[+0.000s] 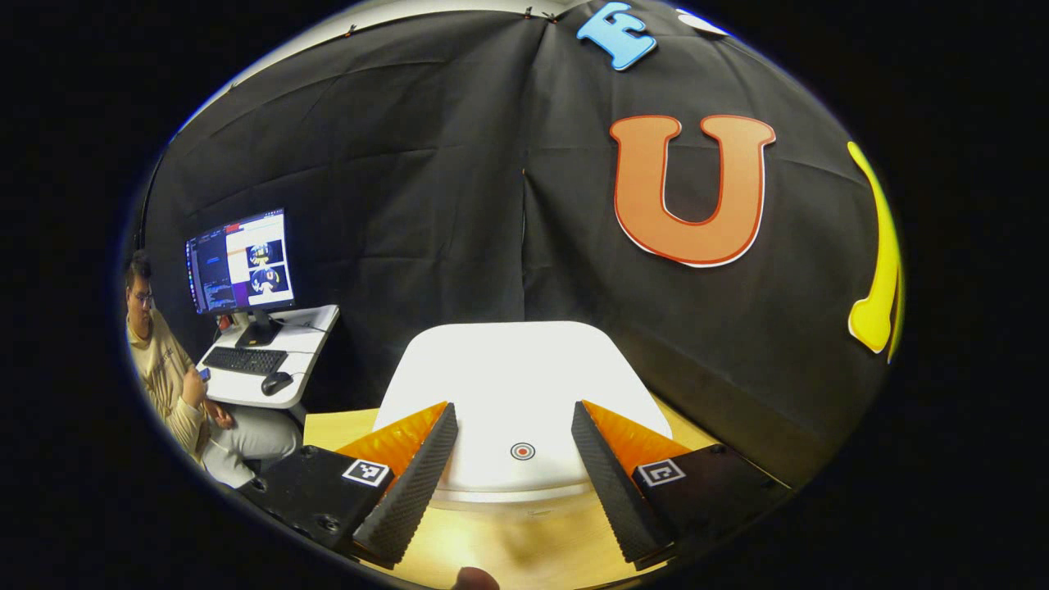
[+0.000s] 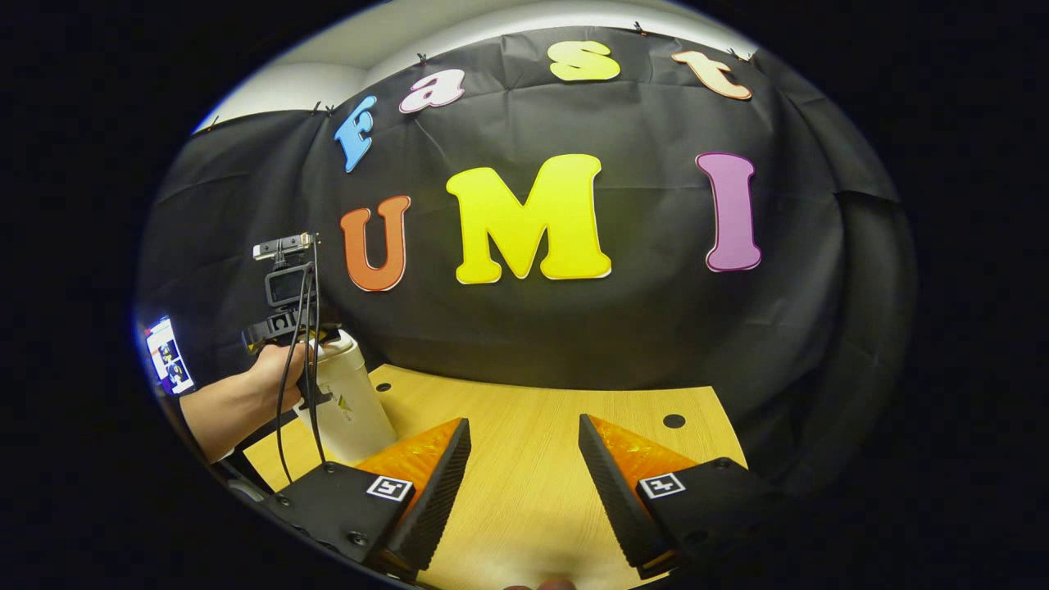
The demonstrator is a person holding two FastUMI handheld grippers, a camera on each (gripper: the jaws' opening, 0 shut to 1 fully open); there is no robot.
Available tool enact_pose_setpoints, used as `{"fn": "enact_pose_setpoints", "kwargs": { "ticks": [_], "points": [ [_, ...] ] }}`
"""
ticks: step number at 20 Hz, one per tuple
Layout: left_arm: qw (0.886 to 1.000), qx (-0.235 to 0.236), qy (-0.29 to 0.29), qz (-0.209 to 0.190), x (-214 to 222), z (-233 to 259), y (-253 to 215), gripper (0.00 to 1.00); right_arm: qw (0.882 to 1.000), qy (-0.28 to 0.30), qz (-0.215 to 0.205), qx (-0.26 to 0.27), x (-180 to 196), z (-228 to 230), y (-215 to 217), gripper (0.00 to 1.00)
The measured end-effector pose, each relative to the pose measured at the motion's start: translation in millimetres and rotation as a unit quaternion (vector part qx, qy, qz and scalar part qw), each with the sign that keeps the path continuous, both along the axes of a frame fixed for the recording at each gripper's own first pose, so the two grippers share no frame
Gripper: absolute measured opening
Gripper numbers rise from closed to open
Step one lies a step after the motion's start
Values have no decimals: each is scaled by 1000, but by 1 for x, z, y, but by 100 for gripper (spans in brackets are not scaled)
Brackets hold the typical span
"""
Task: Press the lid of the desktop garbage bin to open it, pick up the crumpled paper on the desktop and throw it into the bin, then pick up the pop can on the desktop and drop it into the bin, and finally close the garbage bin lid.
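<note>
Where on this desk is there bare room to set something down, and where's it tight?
Free: the wooden desktop ahead of the right gripper, between the white bin and the desk's far edge by the black cloth. Crowded: the bin's corner, where the left gripper hangs open over its lid.

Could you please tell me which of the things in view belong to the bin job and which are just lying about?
Belonging to the job:
- garbage bin lid, closed
- garbage bin
- left gripper, open over the lid
- right gripper, open

Just lying about:
- monitor
- keyboard
- mouse
- seated person
</note>
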State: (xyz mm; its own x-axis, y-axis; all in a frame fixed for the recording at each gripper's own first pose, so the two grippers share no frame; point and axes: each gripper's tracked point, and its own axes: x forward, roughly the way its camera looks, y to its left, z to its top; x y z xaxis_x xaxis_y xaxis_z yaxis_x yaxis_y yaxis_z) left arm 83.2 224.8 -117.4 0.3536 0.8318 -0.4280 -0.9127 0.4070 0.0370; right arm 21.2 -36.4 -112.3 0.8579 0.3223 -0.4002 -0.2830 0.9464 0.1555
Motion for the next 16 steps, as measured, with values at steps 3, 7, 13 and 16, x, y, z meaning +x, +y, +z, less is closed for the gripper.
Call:
{"fn": "enact_pose_setpoints", "kwargs": {
  "ticks": [3,7,13,16],
  "points": [
    [1000,23,12,1,3,2,-2,94,1000,4,2,6,1,-7,-2,84],
    [999,53,-8,-8,3,-1,-2,93,1000,13,5,9,2,-15,-6,84],
    [998,64,-11,-14,1,-5,-6,92,1000,12,15,8,3,-17,-11,85],
    [996,82,-23,-17,2,0,-4,91,1000,8,20,9,2,-15,-7,85]
  ]
}}
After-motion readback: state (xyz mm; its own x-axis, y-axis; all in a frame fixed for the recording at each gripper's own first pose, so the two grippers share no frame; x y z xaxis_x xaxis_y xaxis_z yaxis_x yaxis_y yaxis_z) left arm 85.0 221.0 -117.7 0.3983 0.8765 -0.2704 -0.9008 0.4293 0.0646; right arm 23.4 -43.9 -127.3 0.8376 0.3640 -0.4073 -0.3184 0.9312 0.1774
